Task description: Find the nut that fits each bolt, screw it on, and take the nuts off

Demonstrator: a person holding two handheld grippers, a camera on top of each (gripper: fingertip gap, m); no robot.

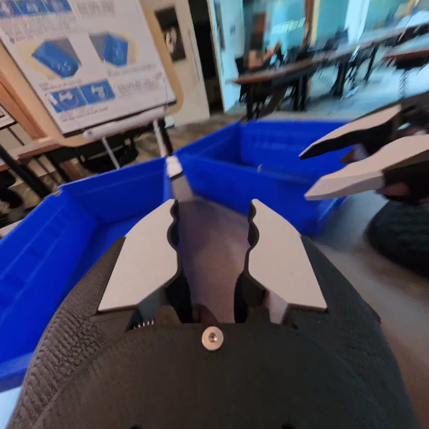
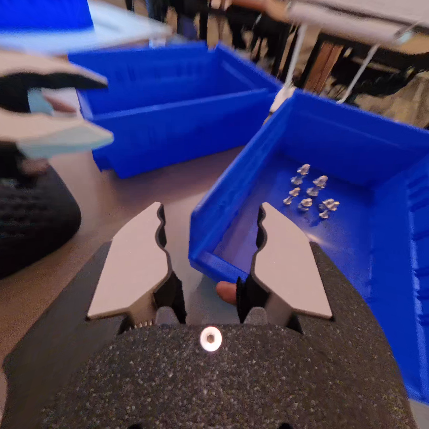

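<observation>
My left gripper point(image 1: 212, 204) is open with nothing between its pads, above the grey table between two blue bins. It also shows at the left of the right wrist view point(image 2: 102, 111), open. My right gripper point(image 2: 212, 206) is open and empty, over the near left wall of a blue bin point(image 2: 232, 202) that holds several small silver bolts with nuts point(image 2: 311, 192) on its floor. It shows at the right of the left wrist view point(image 1: 306, 176), open. Both views are blurred by motion.
A second blue bin point(image 2: 176, 130) stands farther back on the grey table point(image 2: 130, 190); in the left wrist view one bin point(image 1: 69, 220) is at left, another point(image 1: 255, 162) ahead. A whiteboard on a stand point(image 1: 92, 69) and other tables point(image 1: 301, 69) are behind.
</observation>
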